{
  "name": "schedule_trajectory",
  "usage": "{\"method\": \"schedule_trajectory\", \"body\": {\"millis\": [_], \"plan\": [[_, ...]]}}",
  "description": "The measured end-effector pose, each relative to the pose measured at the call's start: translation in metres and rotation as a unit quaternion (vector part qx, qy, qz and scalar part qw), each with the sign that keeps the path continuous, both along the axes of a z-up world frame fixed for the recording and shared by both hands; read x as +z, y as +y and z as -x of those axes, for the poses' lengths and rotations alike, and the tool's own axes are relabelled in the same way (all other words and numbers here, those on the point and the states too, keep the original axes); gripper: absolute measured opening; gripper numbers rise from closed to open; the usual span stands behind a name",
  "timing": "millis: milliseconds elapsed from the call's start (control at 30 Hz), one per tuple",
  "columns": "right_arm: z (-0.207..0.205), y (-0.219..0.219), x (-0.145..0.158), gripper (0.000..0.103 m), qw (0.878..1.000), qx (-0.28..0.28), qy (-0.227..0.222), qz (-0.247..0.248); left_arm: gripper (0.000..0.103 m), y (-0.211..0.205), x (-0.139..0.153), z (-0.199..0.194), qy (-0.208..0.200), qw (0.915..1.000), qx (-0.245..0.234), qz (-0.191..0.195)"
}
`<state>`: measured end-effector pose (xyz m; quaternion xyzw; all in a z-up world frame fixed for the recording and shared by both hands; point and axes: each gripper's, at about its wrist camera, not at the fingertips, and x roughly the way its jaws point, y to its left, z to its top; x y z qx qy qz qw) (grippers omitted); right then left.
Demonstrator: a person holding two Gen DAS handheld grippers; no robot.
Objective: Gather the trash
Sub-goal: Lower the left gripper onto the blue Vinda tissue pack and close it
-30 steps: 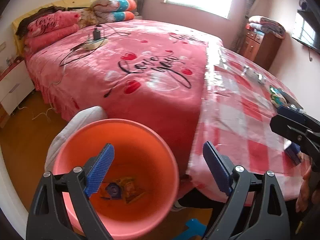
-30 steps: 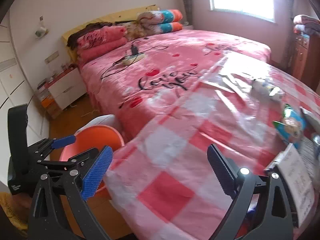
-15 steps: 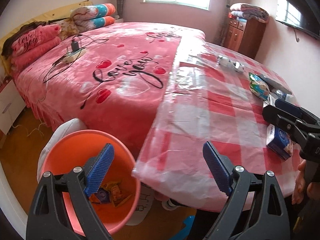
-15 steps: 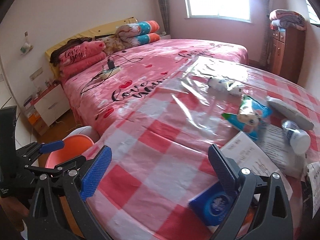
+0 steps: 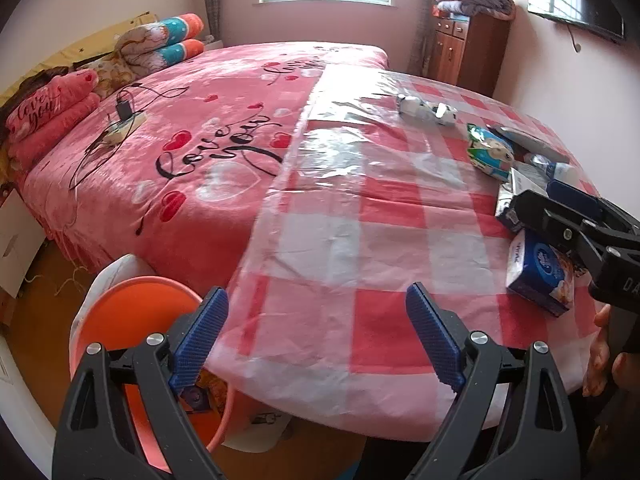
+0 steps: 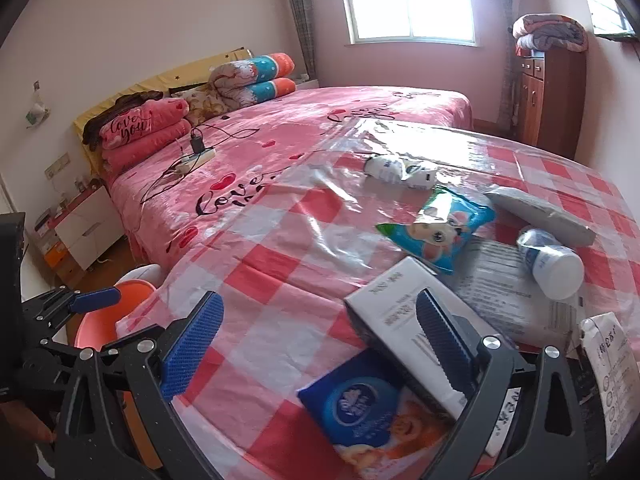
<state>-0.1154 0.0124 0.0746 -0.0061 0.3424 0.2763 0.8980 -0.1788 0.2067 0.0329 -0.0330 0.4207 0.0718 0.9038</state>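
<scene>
My left gripper stands open and empty over the near edge of the checked table, with the orange bin below it at lower left. The bin holds some wrappers. Open too, my right gripper hovers above a blue tissue pack and a white box, touching neither. Farther along the table lie a snack bag, a white bottle, a grey packet and a crumpled white wrapper. The right gripper also shows at the left wrist view's right edge.
A bed with a pink blanket adjoins the table's far left side, with a power strip and cable on it. A wooden cabinet stands by the far wall. Printed paper lies under the bottle. A person's hand holds the right gripper.
Both views have swung away from the bin toward the table. The bin slid to the lower left and the trash on the table came into view. Both grippers stayed open.
</scene>
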Motion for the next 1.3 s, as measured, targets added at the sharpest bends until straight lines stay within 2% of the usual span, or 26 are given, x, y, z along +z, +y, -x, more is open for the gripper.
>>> {"method": "schedule_trajectory", "body": {"millis": [400, 767, 1033, 1200, 1300], "plan": [[-0.008, -0.045, 0.004, 0.096, 0.999, -0.039, -0.002, -0.02, 0.091, -0.045, 0.009, -0.016, 0.0, 0.9987, -0.048, -0.015], [-0.018, -0.115, 0.014, 0.096, 0.992, -0.114, -0.01, -0.043, 0.091, -0.091, 0.013, -0.025, 0.001, 0.9949, -0.099, -0.017], [-0.028, -0.157, 0.012, 0.096, 0.986, -0.154, 0.004, -0.065, 0.091, -0.132, 0.012, -0.026, 0.008, 0.9864, -0.164, -0.012], [-0.032, -0.169, 0.008, 0.096, 0.985, -0.152, 0.014, -0.085, 0.091, -0.154, 0.007, -0.027, 0.019, 0.9803, -0.196, -0.011], [-0.032, -0.17, 0.009, 0.096, 0.985, -0.149, 0.013, -0.087, 0.091, -0.165, -0.001, -0.03, 0.028, 0.9772, -0.209, -0.025]]}}
